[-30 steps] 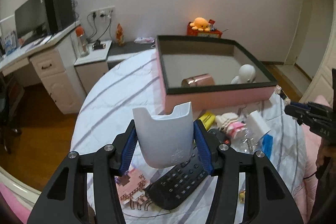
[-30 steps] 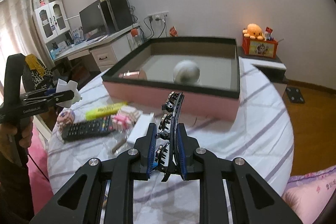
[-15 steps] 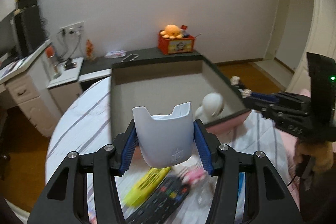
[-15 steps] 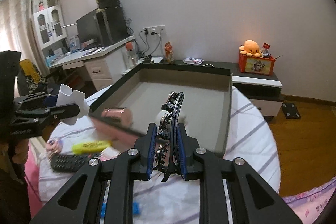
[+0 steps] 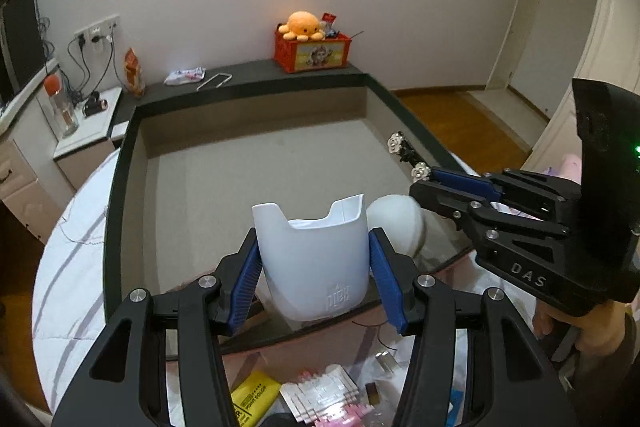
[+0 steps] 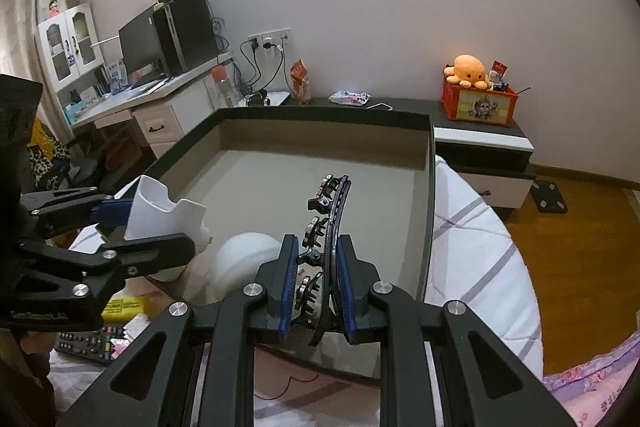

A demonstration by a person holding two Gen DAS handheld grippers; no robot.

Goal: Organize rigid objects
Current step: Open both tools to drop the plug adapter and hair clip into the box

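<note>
Hovering over the big tray (image 5: pixel 120 187), the left gripper (image 5: pixel 314 277) pinched a white plastic holder (image 5: pixel 312 263) while the right gripper (image 6: pixel 318 291) clamped a black hair clip (image 6: pixel 334 211). A white ball (image 6: pixel 244 263) already lay inside. Outside, a remote (image 6: pixel 86 343), a yellow packet (image 5: pixel 252 397) and pink blocks (image 5: pixel 324 395) waited, so most sorting likely remained.

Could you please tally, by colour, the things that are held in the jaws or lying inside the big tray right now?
White: 2, the white plastic holder in the left gripper, and the white round object in the tray.
Black: 1, the black studded hair clip in the right gripper.
Total: 3.
</note>
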